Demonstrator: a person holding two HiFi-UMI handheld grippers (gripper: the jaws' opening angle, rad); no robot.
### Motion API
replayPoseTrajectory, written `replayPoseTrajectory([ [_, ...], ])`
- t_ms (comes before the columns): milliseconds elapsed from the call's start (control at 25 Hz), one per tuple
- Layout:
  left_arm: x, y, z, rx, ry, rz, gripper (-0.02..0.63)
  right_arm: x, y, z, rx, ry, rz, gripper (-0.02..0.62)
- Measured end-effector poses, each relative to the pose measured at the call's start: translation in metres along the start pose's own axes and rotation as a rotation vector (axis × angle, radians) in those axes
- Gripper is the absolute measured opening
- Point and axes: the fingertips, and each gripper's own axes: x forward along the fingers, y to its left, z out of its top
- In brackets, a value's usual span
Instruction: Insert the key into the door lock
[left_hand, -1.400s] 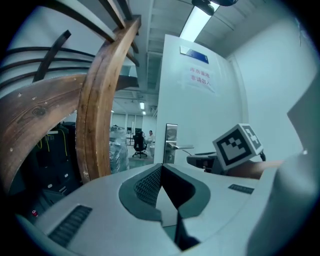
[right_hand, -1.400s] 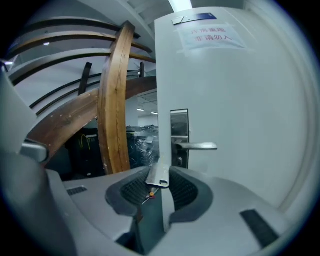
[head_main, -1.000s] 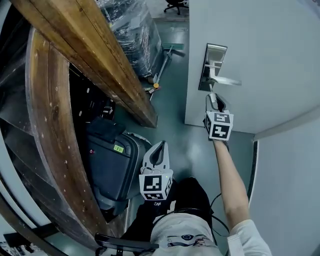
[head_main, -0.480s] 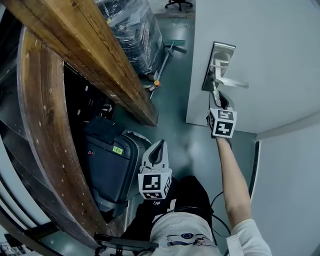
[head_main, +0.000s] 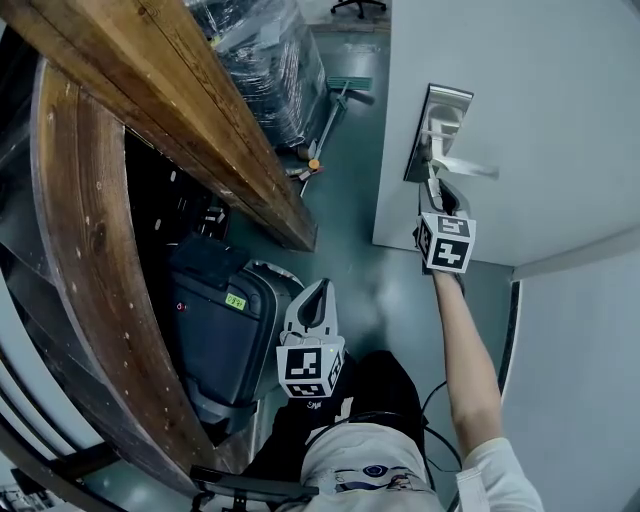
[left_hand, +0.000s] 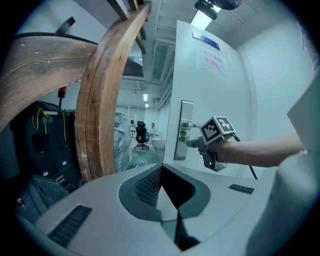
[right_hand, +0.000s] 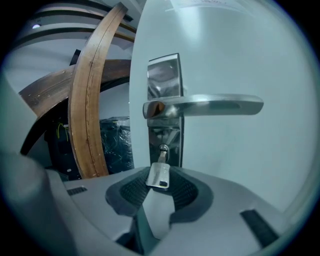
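The key sits in the door lock, its head between the parted right tongs; left tongs are closed.

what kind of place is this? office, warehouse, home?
Likely a storage or workshop corner of an office or lab building, not a home: a plain white door with a metal lever handle, big curved timber beams near a plastic-wrapped stack, and an office chair in the room beyond.
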Motion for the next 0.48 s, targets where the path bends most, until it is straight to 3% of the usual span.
replayPoseTrajectory([
  [280, 0.003, 0.002, 0.0, -0.003, 0.006, 0.004, 0.003, 0.017, 0.003, 0.012, 0.091, -0.018, -0.169, 0.12],
  [400, 0.003, 0.008, -0.001, -0.001, 0.007, 0.02, 0.003, 0.03, -0.004, 0.017, 0.094, -0.03, -0.184, 0.12],
  [480, 0.002, 0.013, 0.001, 0.0, 0.011, 0.03, 0.003, 0.032, -0.004, 0.02, 0.067, -0.058, -0.148, 0.12],
])
